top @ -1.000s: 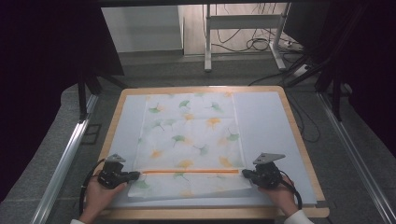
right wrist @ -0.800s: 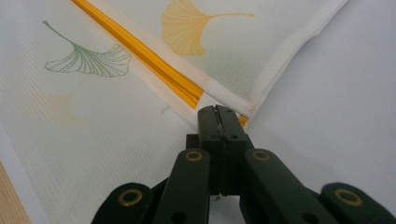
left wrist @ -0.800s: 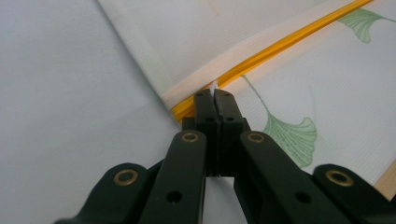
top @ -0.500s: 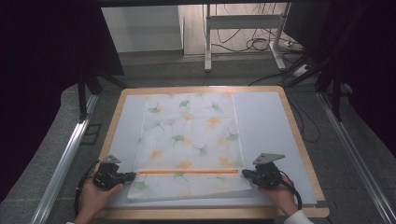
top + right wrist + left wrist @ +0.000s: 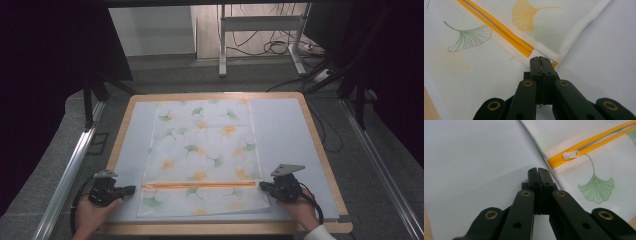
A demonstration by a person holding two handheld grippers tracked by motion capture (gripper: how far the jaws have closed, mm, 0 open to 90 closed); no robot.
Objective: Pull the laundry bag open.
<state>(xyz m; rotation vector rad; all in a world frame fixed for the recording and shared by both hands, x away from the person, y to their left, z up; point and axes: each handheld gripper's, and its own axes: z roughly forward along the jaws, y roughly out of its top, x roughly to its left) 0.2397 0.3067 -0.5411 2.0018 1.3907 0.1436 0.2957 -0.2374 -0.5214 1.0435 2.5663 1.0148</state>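
A white mesh bag [image 5: 205, 145] printed with green and yellow ginkgo leaves lies flat on a pale mat [image 5: 285, 135]. An orange zipper [image 5: 200, 184] runs across its near part. My left gripper [image 5: 132, 189] rests on the mat just left of the bag, shut with nothing in it. In the left gripper view its tips [image 5: 538, 170] stand apart from the white zipper pull [image 5: 571, 154] at the zipper's end. My right gripper [image 5: 261, 185] is shut on the bag's edge at the zipper's other end [image 5: 539, 58].
The mat covers a wooden table top whose rim [image 5: 320, 150] shows along the right side. Metal rails [image 5: 70, 170] run along both sides of the table. A stand [image 5: 260, 22] and cables lie on the floor beyond.
My left gripper has drawn back to the left, off the bag's zipper end and onto the bare mat. The right gripper and the bag have stayed put.
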